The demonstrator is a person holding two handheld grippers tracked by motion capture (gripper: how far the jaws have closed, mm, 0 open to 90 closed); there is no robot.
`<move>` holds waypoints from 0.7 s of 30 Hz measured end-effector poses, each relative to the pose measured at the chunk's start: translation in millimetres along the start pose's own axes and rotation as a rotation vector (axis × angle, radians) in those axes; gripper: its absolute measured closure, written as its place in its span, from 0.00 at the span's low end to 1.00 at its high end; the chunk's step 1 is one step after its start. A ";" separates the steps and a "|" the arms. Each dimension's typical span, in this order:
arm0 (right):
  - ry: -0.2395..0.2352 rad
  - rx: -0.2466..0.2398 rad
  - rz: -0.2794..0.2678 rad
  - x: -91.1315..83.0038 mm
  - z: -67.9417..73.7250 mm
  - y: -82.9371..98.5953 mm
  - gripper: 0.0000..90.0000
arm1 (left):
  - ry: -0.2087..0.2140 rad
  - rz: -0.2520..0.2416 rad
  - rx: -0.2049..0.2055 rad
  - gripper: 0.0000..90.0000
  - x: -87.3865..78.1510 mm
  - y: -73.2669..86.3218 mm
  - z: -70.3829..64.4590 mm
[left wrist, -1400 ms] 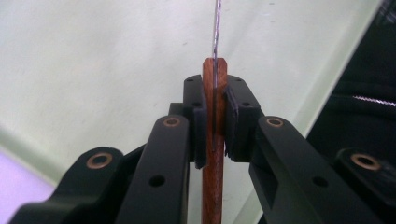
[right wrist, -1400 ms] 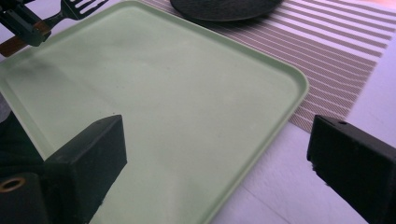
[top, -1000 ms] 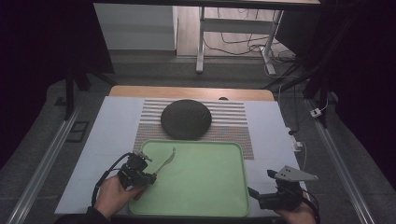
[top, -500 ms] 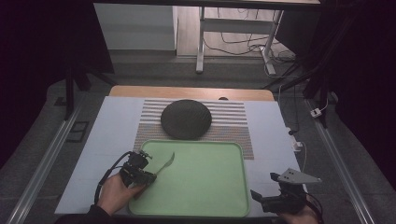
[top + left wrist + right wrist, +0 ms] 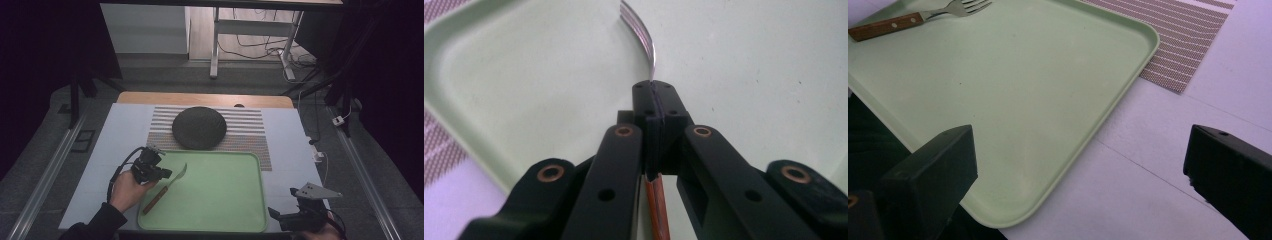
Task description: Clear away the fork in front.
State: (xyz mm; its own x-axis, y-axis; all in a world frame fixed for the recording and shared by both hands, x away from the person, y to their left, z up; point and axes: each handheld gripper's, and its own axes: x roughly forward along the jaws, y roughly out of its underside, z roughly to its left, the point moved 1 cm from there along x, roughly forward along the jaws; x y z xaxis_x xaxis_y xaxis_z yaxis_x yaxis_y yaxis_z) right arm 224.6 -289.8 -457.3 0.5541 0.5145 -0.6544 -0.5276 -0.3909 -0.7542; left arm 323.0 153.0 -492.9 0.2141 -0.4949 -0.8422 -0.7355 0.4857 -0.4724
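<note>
In the high view, a green tray [image 5: 220, 200] sits at the near middle of the table, on a pale mat, its far edge overlapping a striped placemat [image 5: 250, 125]. A round dark plate [image 5: 199, 127] rests on that placemat, just beyond the tray. The left gripper [image 5: 165, 174] is held over the tray's left rim by the person's left hand [image 5: 127, 190], its tips pointing right. A fork [image 5: 164, 190] with a wooden handle lies slanted in the left part of the tray, handle toward the near left and tines toward the far right; the gripper tips meet it around the neck, though at this distance the contact itself is hard to make out. The right gripper [image 5: 274, 214] is low at the near right corner of the tray, just off its rim, with a grey three-cornered plate on top.

In the left gripper view, the two black jaws are pressed together on the fork [image 5: 644, 45]: the metal neck runs out beyond the tips and curves up to the tines over the tray floor [image 5: 749, 60], and the reddish wooden handle shows beneath the jaws. The tray's rounded corner is at the left.

In the right gripper view, the jaws stand wide apart with nothing between them, above the tray's near right corner [image 5: 1148, 45] and the pale mat. The fork [image 5: 918, 19] lies at the far left of the tray, and the striped placemat [image 5: 1188, 45] shows at the far right.
</note>
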 end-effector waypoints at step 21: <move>-0.022 0.000 0.033 3.2 -0.5 -0.5 0.02 | 0.055 -0.013 -0.010 0.98 29.5 -18.3 5.9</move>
State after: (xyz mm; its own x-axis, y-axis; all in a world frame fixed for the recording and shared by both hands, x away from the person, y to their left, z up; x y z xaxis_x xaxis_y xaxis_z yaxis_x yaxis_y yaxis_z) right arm 226.9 -288.4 -459.0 0.5225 0.5177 -0.6775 -0.5455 -0.4076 -0.7323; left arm 346.6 133.8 -510.6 0.1882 -0.5406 -0.8200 -0.7394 0.4716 -0.4806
